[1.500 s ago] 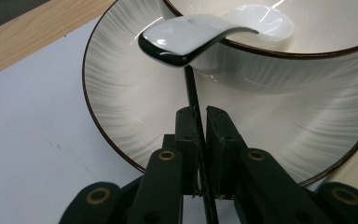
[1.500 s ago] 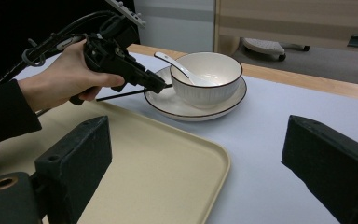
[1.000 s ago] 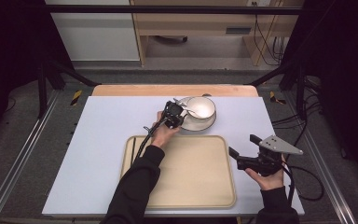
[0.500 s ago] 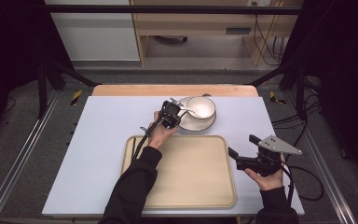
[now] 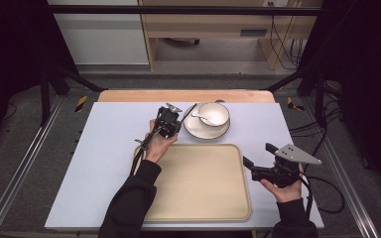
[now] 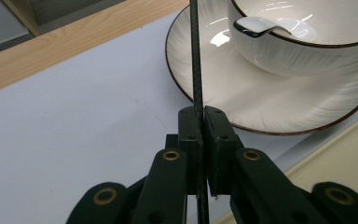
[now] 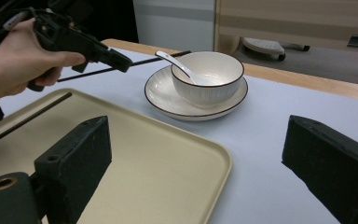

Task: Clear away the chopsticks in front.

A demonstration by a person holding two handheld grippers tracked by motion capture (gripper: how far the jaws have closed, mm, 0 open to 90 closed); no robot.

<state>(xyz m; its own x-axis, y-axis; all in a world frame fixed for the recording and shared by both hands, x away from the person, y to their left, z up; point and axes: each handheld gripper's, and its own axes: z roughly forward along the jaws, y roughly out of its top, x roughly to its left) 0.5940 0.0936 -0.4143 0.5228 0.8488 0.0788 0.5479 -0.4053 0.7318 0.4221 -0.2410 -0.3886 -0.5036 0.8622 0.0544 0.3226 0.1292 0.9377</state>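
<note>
Left gripper (image 5: 171, 124): clamped on black chopstick (image 6: 196, 70) beside plate (image 5: 193, 130); next, likely tray (image 5: 198, 183) placement. Right gripper (image 5: 258, 163): wide, idle.

Left gripper (image 6: 200, 140) jaws clamped; right gripper (image 7: 205, 172) jaws spread wide.

The high view looks forward and down from above the person's side, taking in the whole surface (image 5: 104, 148). The left gripper view sits low and very close, facing the plate (image 6: 242, 100) and bowl (image 6: 303, 51) at 1 o'clock. The right gripper view looks from farther back across the tray (image 7: 158, 172) toward the same bowl (image 7: 209, 77) at 12 o'clock. All three share the bowl and plate
</note>
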